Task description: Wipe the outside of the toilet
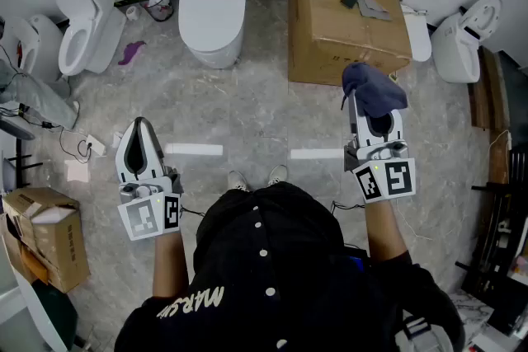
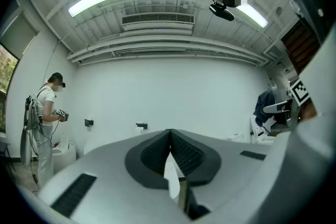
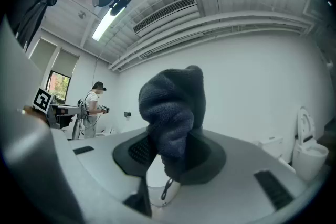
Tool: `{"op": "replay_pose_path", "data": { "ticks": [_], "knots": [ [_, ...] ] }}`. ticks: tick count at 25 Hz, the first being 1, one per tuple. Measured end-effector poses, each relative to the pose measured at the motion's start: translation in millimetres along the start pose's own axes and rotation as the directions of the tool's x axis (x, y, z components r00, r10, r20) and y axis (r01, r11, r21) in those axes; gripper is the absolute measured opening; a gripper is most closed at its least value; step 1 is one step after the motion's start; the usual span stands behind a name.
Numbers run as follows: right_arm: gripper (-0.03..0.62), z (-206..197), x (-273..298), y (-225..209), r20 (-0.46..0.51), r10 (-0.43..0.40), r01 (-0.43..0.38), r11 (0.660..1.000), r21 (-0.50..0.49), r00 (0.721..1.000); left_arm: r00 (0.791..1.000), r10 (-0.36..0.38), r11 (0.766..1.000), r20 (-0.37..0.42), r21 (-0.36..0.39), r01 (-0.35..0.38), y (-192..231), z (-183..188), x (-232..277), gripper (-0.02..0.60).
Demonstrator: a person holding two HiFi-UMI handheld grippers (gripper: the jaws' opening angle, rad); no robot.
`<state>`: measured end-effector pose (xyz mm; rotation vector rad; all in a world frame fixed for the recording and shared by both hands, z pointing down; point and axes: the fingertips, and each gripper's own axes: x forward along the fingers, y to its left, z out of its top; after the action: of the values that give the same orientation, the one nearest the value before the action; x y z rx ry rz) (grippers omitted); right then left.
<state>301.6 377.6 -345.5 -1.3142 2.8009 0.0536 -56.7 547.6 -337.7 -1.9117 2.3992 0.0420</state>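
Your black shirt [image 1: 272, 260] fills the bottom of the head view. Just ahead of it, at 10 o'clock, your left gripper [image 1: 140, 128] has its jaws pressed together on nothing, and at 2 o'clock your right gripper [image 1: 377, 118] is clamped on a dark blue cloth [image 1: 373, 88] that bunches up above the jaw tips. Farther out at 12 o'clock, well apart from both grippers, the white toilet [image 1: 213, 8] stands against the wall with its lid down, with a cardboard box [image 1: 330, 29] near it at 1 o'clock.

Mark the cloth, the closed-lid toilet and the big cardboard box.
cloth [image 1: 373, 91], head view, bunched middle
toilet [image 1: 213, 0], head view, closed lid
cardboard box [image 1: 334, 22], head view, bare top face
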Motion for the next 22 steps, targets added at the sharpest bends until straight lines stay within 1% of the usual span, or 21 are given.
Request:
{"op": "replay_pose_path", "data": {
  "ticks": [9,13,17,22],
  "knots": [
    [0.117,-1.1,-1.5,-3.1,-0.007,0.011,-0.011,1.0,-0.012,1.0,1.0,0.002,1.0,-0.009,0.0,-0.002,-8.7,-0.4,0.5,0.011],
    [0.118,1.6,-4.4,-11.3,0.024,0.011,-0.011,1.0,0.002,1.0,1.0,0.01,1.0,-0.012,0.005,-0.01,-17.5,-0.6,0.5,0.011],
    [0.12,-0.5,-6.6,-21.5,0.037,0.026,-0.027,0.999,0.041,0.999,1.0,0.025,1.0,-0.019,0.009,-0.025,-27.5,-1.4,-1.4,0.011],
    [0.12,-6.2,-8.8,-36.6,0.032,0.061,-0.062,0.997,0.046,0.998,0.998,0.054,0.998,-0.022,0.011,-0.054,-44.8,-2.1,-6.7,0.011]
  ]
}}
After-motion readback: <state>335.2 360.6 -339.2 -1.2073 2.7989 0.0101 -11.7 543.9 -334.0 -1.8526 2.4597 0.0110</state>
